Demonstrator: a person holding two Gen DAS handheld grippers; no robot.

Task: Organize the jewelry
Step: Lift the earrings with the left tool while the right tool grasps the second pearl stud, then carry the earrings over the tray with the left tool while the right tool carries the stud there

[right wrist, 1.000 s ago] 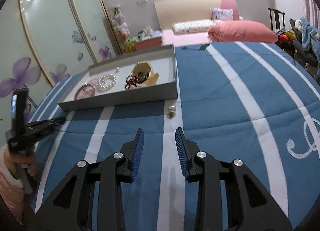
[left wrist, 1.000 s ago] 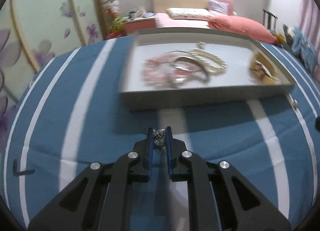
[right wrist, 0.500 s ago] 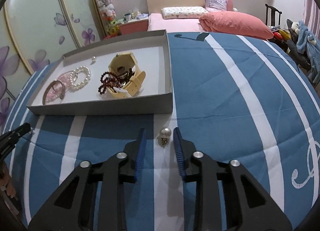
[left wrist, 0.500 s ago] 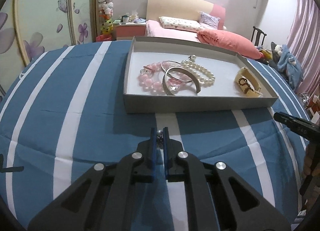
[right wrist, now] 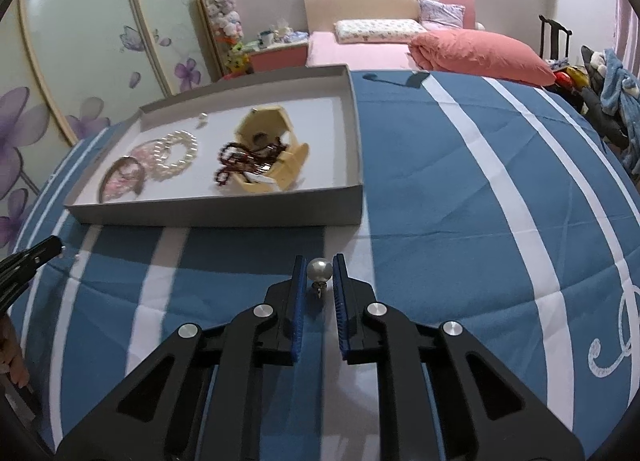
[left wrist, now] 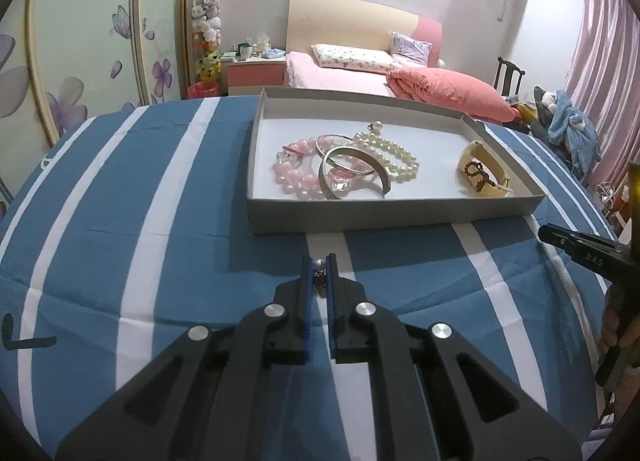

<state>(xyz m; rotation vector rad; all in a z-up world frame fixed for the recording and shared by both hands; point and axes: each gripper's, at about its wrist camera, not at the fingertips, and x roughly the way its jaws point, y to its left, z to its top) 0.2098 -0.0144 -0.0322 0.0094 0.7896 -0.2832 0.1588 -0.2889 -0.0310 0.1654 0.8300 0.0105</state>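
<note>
A grey tray (left wrist: 392, 213) on the blue striped cloth holds a pink bead bracelet (left wrist: 294, 177), silver bangles (left wrist: 352, 165), a pearl bracelet (left wrist: 394, 155) and a cream watch (left wrist: 482, 173). My left gripper (left wrist: 319, 267) is shut on a small silvery beaded piece (left wrist: 319, 273), in front of the tray's near wall. In the right wrist view the tray (right wrist: 224, 215) lies ahead to the left. My right gripper (right wrist: 319, 273) is narrowly open around a pearl earring (right wrist: 319, 271) lying on the cloth; whether its pads touch the pearl does not show.
A bed with a pink pillow (left wrist: 448, 95) lies behind the table. A wardrobe with purple flowers (left wrist: 80, 61) stands at the left. The right gripper's tip (left wrist: 580, 249) shows at the right edge of the left wrist view. Dark red beads (right wrist: 240, 159) lie on the watch.
My right gripper has moved forward until the pearl earring lies between its fingers, and has narrowed. My left gripper has closed tighter on the silvery piece.
</note>
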